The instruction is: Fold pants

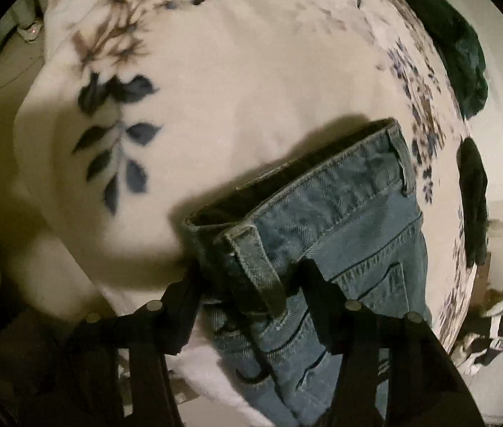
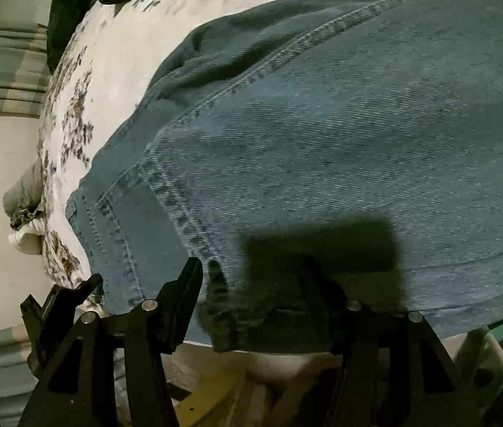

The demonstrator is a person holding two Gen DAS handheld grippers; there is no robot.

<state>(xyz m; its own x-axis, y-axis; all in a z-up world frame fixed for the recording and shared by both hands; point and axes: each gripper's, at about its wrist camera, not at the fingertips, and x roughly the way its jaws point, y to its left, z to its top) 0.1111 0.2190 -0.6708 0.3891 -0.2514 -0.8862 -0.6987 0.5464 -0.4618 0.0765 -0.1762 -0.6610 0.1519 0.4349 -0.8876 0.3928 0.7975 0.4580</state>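
Blue denim pants [image 1: 340,213] lie on a white floral blanket [image 1: 216,89]. In the left wrist view the waistband with a belt loop [image 1: 255,270] sits between the fingers of my left gripper [image 1: 248,284], which is closed on the waistband edge. In the right wrist view the pants [image 2: 322,124] fill most of the frame. My right gripper [image 2: 258,284] holds a folded denim edge between its fingers, at the near edge of the bed; shadow hides the contact.
The floral blanket [image 2: 84,82] covers the bed. Dark green cloth [image 1: 465,64] lies at the bed's far right edge, also seen in the right wrist view [image 2: 73,3]. Clothes [image 1: 493,323] lie on the floor beside the bed. A grey-white bundle [image 2: 24,210] sits at the bed's edge.
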